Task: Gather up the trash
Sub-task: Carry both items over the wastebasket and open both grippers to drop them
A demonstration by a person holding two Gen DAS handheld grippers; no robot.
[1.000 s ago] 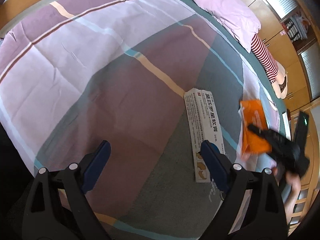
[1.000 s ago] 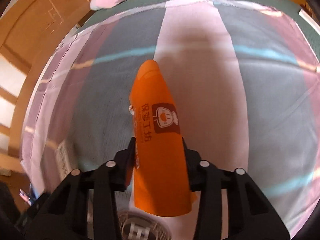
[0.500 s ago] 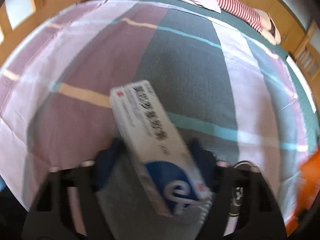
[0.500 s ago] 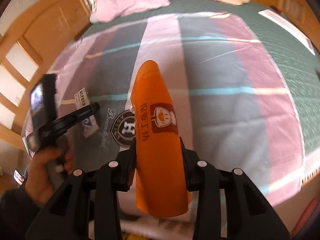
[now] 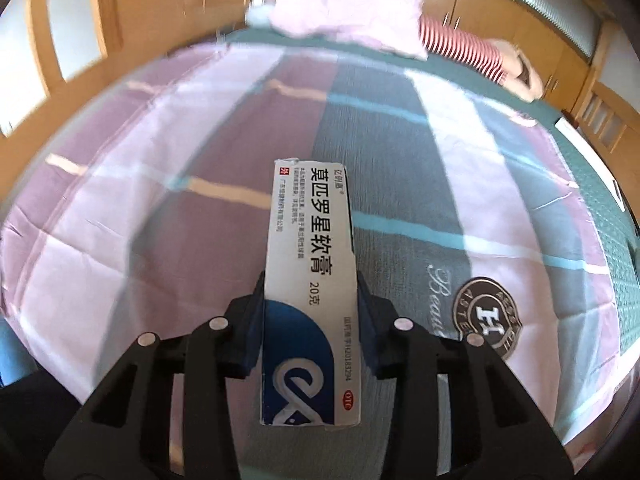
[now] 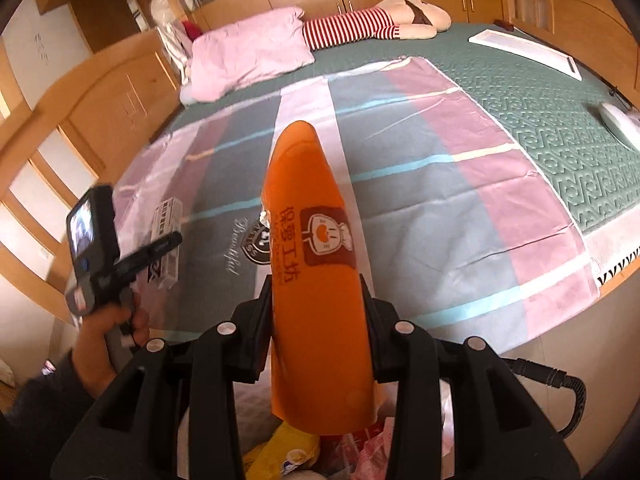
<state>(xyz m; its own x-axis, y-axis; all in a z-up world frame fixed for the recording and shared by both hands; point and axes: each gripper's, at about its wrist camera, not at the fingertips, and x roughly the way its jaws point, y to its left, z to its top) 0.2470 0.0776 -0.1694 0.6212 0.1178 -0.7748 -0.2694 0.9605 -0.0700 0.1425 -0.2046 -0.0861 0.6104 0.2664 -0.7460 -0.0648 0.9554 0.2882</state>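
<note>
Covering bed (image 6: 560,128): striped sheet (image 6: 440,200).

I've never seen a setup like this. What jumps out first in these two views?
A bright orange packet fills the middle of the right view, clamped in the right tongs above a heap of wrappers. In the left view the left tongs, whose jaws have just been closing, pinch a white and blue medicine box over the striped bedspread. A pink pillow lies at the far end.

The orange packet (image 6: 320,288) hides most of the heap of wrappers (image 6: 296,452) under it
</note>
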